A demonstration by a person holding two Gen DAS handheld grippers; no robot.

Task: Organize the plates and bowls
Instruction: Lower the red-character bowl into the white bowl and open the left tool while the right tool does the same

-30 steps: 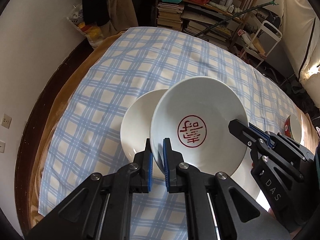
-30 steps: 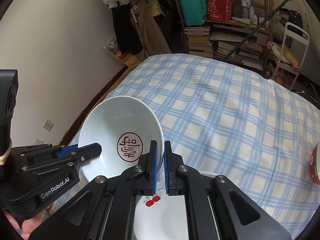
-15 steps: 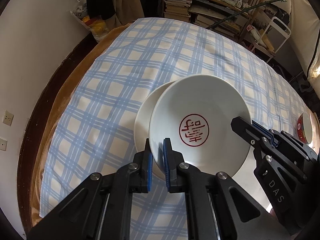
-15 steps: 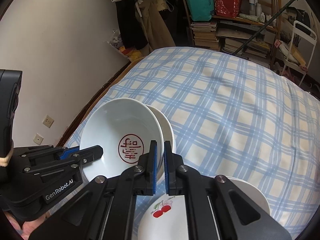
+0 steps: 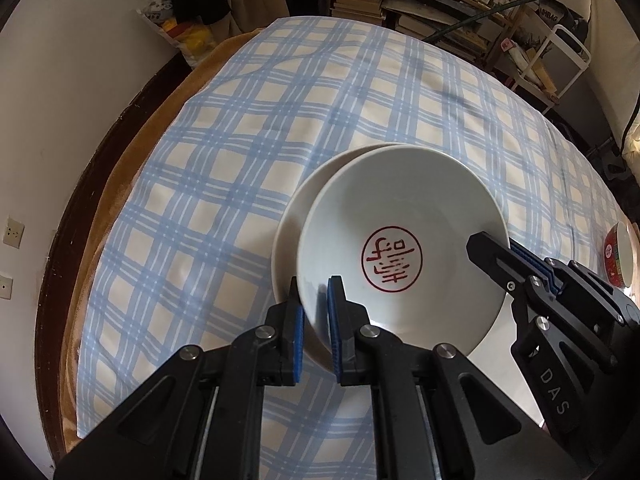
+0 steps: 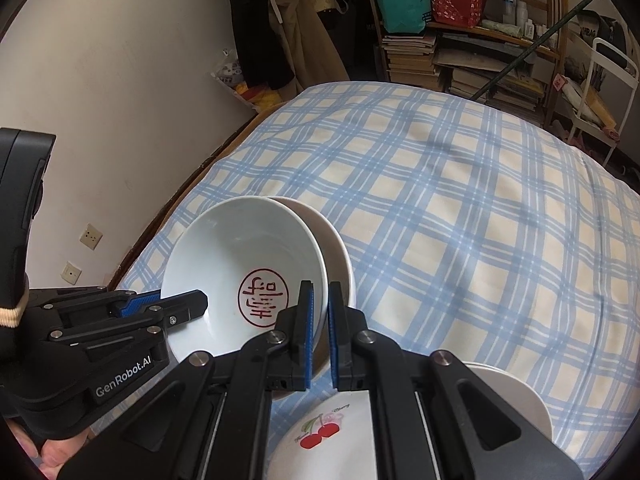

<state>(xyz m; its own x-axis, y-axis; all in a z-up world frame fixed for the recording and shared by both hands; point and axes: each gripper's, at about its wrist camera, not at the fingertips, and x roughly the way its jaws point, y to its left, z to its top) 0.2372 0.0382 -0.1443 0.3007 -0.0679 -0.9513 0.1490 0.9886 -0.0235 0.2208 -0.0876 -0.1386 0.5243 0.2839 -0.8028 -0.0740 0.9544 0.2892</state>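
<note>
A white bowl with a red seal mark [image 5: 400,216] [image 6: 240,248] is held over a plain white bowl [image 5: 292,220] [image 6: 340,256] on the blue plaid tablecloth. My left gripper [image 5: 316,312] is shut on the marked bowl's near rim. My right gripper [image 6: 318,320] is shut on its opposite rim; it also shows in the left wrist view [image 5: 504,256]. The marked bowl sits almost nested in the plain one, offset slightly; whether they touch is unclear.
A white plate with a cherry print [image 6: 320,436] lies under my right gripper. A red-patterned bowl [image 5: 618,256] stands at the table's right edge. A wall runs along the left, bookshelves [image 6: 460,40] and a white cart [image 5: 560,60] behind the table.
Both grippers have carried the marked bowl down and over the plain bowl, so it now covers most of it. Both stay shut on its rim.
</note>
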